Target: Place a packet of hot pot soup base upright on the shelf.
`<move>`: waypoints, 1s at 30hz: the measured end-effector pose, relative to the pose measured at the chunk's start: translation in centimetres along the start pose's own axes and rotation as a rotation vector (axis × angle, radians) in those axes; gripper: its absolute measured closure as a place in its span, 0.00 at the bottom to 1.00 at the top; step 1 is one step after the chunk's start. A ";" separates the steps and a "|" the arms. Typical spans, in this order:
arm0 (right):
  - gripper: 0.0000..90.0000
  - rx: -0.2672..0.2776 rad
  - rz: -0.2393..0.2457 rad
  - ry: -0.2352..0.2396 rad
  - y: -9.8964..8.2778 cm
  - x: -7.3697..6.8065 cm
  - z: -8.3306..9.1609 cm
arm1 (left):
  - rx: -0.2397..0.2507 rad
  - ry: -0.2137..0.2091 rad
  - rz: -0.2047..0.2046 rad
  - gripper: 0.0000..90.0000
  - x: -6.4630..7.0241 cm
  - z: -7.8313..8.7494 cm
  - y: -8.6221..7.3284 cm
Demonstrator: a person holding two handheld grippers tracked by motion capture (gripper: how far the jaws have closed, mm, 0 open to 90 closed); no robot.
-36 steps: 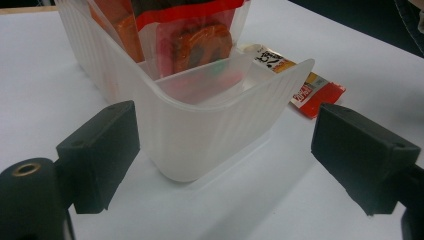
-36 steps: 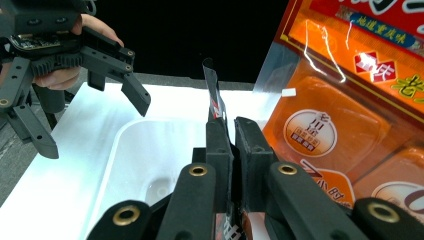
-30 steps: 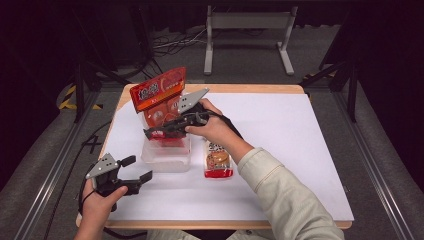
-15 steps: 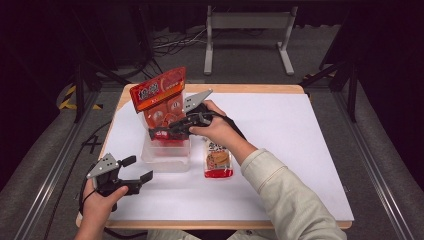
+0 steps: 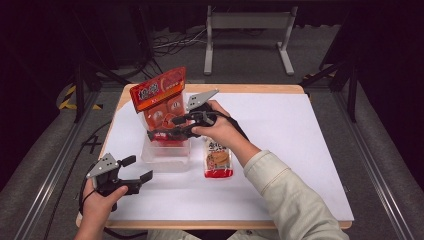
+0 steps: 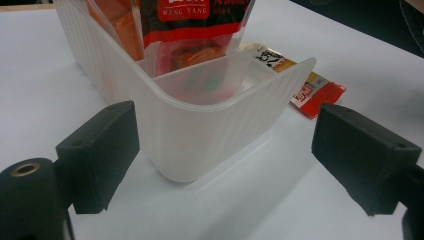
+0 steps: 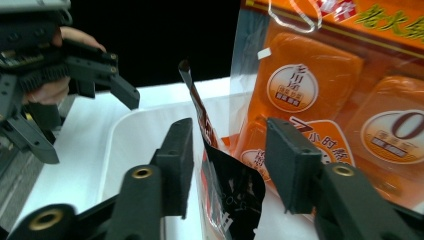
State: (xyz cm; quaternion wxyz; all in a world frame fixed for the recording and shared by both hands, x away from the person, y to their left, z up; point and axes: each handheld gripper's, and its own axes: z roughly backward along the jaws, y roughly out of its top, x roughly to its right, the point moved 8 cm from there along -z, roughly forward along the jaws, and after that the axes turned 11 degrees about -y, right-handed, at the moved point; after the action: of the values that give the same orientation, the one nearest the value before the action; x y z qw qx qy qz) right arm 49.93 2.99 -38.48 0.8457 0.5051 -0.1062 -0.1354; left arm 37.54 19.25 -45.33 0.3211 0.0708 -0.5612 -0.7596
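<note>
A: From the high view, where does the work sit?

B: In the clear bin (image 5: pixel 166 150) on the left half of the white bench (image 5: pixel 300 165). A big orange pack (image 5: pixel 159 97) stands upright in it, and the right gripper (image 5: pixel 161 134) reaches in from the right, just in front of that pack. The left gripper (image 5: pixel 134 169) waits near the bin's near-left corner, jaws wide and empty. A small snack packet (image 5: pixel 218 159) lies flat on the bench, just right of the bin.

A: And the left gripper view?

B: The bin's rounded corner (image 6: pixel 200 130) sits between the spread jaws, untouched.

A: The right gripper view?

B: A dark pouch (image 7: pixel 225 190) stands on edge between the jaws, long axis upright, the orange pack (image 7: pixel 320 95) behind it. The jaws have just been opening and stand clear of the pouch either side. I'd judge it released into the bin.
</note>
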 end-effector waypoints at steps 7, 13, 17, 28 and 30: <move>0.35 0.062 -0.078 -0.010 0.7 -0.3 1.8 | -0.002 -0.001 -0.002 0.14 0.0 -0.1 0.0; 0.32 0.075 -0.096 -0.056 0.8 0.1 3.9 | 0.002 0.004 -0.001 0.14 0.0 0.1 0.0; 0.31 0.067 -0.103 -0.114 0.3 1.1 5.9 | 0.013 0.007 0.008 0.14 -0.2 0.3 0.0; 0.30 0.052 -0.150 -0.205 -1.2 3.1 9.5 | 0.013 0.004 0.015 0.14 -0.1 0.2 0.0; 0.29 0.057 -0.161 -0.215 -1.5 3.5 10.0 | 0.012 0.004 0.015 0.14 -0.1 0.2 0.0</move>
State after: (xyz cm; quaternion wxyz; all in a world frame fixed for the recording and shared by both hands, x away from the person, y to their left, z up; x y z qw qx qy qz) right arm 49.88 -7.09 -35.02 0.8012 0.5184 -0.1589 -0.2531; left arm 37.56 19.47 -45.31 0.3277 0.0700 -0.5655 -0.7536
